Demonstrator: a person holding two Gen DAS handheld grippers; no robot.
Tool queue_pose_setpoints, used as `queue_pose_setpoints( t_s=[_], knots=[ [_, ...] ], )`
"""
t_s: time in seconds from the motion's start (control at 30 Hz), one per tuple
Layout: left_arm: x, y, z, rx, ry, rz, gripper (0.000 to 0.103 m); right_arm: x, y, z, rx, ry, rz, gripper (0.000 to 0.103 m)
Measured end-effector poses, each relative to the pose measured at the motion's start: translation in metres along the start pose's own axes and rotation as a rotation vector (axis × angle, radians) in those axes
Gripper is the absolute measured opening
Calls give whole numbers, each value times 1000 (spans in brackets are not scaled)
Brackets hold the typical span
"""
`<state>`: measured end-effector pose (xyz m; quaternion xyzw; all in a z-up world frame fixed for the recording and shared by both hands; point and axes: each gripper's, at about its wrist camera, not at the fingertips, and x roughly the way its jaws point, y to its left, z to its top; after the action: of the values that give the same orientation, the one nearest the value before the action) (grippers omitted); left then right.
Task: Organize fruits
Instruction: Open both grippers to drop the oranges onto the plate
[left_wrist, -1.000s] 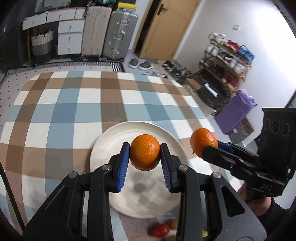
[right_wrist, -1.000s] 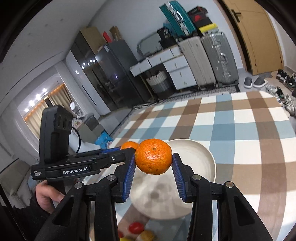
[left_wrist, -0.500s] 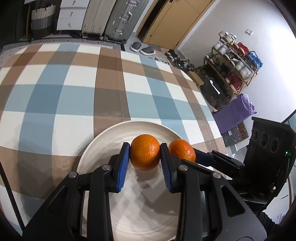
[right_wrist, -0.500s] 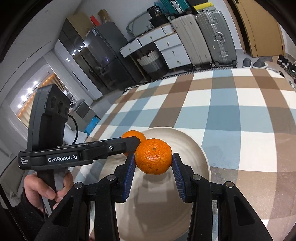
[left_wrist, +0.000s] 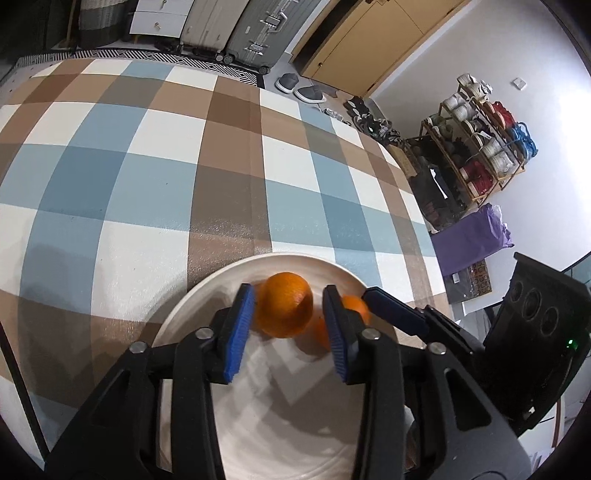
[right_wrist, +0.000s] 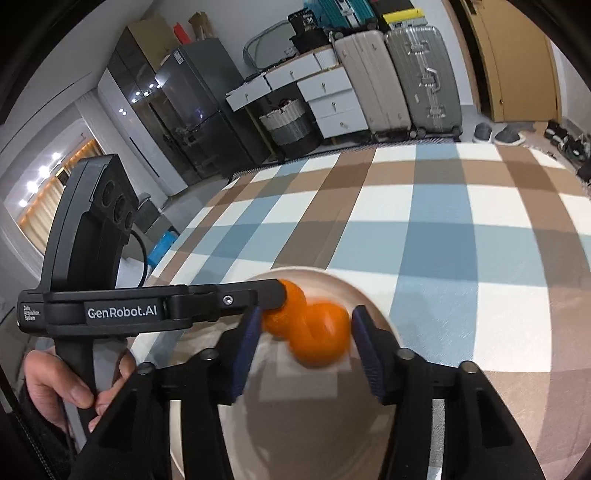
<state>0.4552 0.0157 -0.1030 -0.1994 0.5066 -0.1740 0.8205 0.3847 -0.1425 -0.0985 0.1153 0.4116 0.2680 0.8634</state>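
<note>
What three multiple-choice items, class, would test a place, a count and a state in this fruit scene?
1. Where are the oranges? A over the white plate; B on a suitcase; C on the floor.
2. How many oranges show? A one; B two; C four.
3. How is the right gripper? A shut on an orange; B open; C out of view.

Answers: 1 A, the plate's rim curves round behind them. 2 B, two orange rounds sit side by side. 3 B, gaps show between both blue pads and the fruit.
</note>
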Motion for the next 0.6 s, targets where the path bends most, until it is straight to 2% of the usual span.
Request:
queue_pose_setpoints(
  t_s=[0.27, 0.4, 0.6],
  knots=[
    [-35, -13, -14, 24, -38, 10, 45, -38, 7, -4, -1, -69, -14, 58],
    [-62, -22, -29, 50, -74, 38, 45, -70, 18, -8, -17, -132, -20, 64],
    [-110, -38, -62, 112, -145, 106, 46, -119, 37, -23, -69, -240, -43, 79]
  ],
)
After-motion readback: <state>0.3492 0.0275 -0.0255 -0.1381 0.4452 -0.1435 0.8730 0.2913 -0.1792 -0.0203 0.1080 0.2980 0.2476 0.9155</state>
